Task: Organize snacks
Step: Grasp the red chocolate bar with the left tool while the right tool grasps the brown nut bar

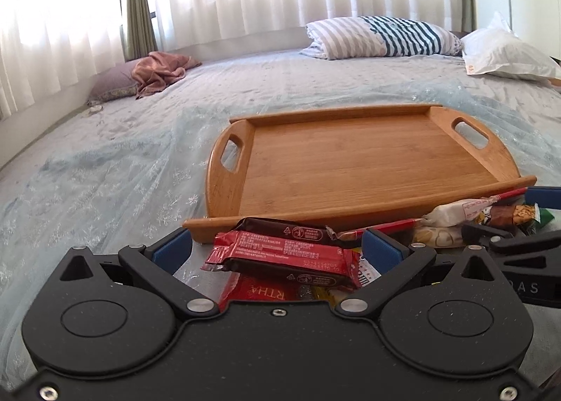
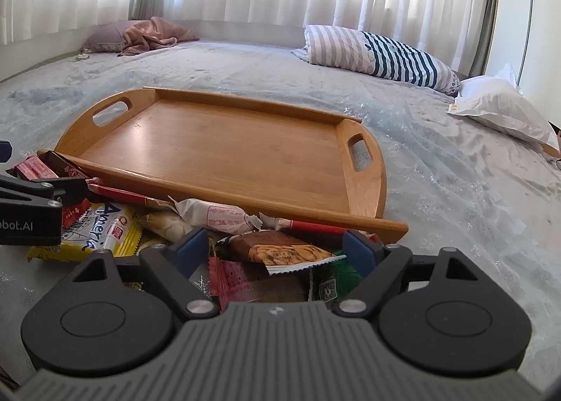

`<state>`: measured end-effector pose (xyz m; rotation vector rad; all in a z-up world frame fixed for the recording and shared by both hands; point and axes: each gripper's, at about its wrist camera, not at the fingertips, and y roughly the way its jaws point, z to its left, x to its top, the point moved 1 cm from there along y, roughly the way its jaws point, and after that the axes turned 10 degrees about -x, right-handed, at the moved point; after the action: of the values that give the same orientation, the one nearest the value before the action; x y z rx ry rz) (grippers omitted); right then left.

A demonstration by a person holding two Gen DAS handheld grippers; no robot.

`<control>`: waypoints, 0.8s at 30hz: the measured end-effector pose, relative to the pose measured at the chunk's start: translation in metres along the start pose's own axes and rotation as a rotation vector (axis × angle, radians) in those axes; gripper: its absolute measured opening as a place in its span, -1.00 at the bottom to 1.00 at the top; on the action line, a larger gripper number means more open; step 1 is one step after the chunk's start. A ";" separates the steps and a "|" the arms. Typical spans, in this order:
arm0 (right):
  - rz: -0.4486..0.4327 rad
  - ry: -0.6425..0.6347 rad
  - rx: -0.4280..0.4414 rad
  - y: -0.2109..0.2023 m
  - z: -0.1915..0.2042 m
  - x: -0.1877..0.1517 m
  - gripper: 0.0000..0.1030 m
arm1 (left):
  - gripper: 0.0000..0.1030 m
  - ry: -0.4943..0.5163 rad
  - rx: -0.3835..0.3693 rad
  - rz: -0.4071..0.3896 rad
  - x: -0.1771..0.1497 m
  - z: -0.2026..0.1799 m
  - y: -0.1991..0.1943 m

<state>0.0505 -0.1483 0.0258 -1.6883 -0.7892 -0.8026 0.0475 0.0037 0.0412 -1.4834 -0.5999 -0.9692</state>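
A wooden tray with cut-out handles lies on the bed, with nothing in it; it also shows in the right wrist view. A pile of snack packets lies in front of its near rim. My left gripper is open, its blue pads on either side of a red and brown bar. My right gripper is open around a brown biscuit packet. A white wrapped candy, a yellow packet and a long red stick lie in the pile.
The bed has a pale blue lacy cover. A striped pillow, a white plastic bag and a pink cloth on a purple cushion lie at the far side, below curtains. Each gripper shows at the edge of the other's view.
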 end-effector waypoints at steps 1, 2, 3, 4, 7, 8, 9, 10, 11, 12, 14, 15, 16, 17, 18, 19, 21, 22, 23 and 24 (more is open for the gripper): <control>-0.004 -0.008 -0.003 0.000 0.001 0.001 0.62 | 1.00 0.012 -0.004 0.001 0.000 -0.002 0.000; -0.009 -0.016 -0.008 -0.001 0.002 0.001 0.58 | 1.00 0.024 -0.008 0.003 -0.001 -0.005 0.000; -0.013 -0.020 -0.011 -0.002 0.002 0.001 0.53 | 1.00 0.035 -0.011 0.005 -0.001 -0.006 0.000; -0.015 -0.020 -0.010 -0.002 0.002 0.001 0.49 | 1.00 0.043 -0.012 0.007 -0.001 -0.008 0.000; -0.008 -0.008 0.004 -0.003 0.000 0.002 0.46 | 1.00 0.062 -0.021 0.006 -0.001 -0.012 0.000; -0.006 -0.006 0.007 -0.003 -0.001 0.002 0.45 | 1.00 0.061 -0.027 0.007 -0.002 -0.012 0.000; -0.003 -0.001 0.014 -0.002 -0.002 0.002 0.43 | 1.00 0.055 -0.032 0.010 -0.002 -0.012 0.001; 0.004 0.009 0.027 0.000 -0.004 0.001 0.41 | 1.00 0.045 -0.037 0.015 -0.002 -0.011 0.001; 0.013 0.023 0.041 0.002 -0.006 0.001 0.40 | 0.99 0.032 -0.040 0.020 -0.003 -0.010 0.002; 0.021 0.040 0.054 0.004 -0.009 0.001 0.39 | 0.98 0.017 -0.043 0.028 -0.003 -0.008 0.004; 0.028 0.057 0.070 0.005 -0.012 0.001 0.35 | 0.94 0.003 -0.044 0.037 -0.004 -0.006 0.006; 0.030 0.057 0.074 0.005 -0.012 0.001 0.32 | 0.91 0.006 -0.039 0.038 -0.005 -0.005 0.007; 0.030 0.054 0.075 0.005 -0.012 0.001 0.31 | 0.88 0.013 -0.035 0.036 -0.006 -0.005 0.008; 0.029 0.051 0.076 0.005 -0.012 0.000 0.31 | 0.79 0.023 -0.032 0.033 -0.006 -0.006 0.009; 0.030 0.050 0.077 0.005 -0.012 0.000 0.30 | 0.70 0.034 -0.032 0.032 -0.007 -0.006 0.010; 0.032 0.054 0.080 0.004 -0.012 0.000 0.29 | 0.66 0.038 -0.032 0.033 -0.007 -0.006 0.011; 0.038 0.082 0.091 0.003 -0.016 0.002 0.28 | 0.54 0.035 -0.031 0.032 -0.007 -0.005 0.011; 0.040 0.094 0.098 0.002 -0.018 0.002 0.28 | 0.49 0.033 -0.032 0.031 -0.007 -0.004 0.011; 0.042 0.105 0.105 0.002 -0.020 0.002 0.28 | 0.36 0.029 -0.031 0.031 -0.007 -0.003 0.011; 0.044 0.114 0.110 0.001 -0.022 0.003 0.27 | 0.26 0.027 -0.029 0.029 -0.007 -0.002 0.011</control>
<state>0.0499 -0.1698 0.0323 -1.5436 -0.7030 -0.8031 0.0524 0.0013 0.0291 -1.4983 -0.5452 -0.9775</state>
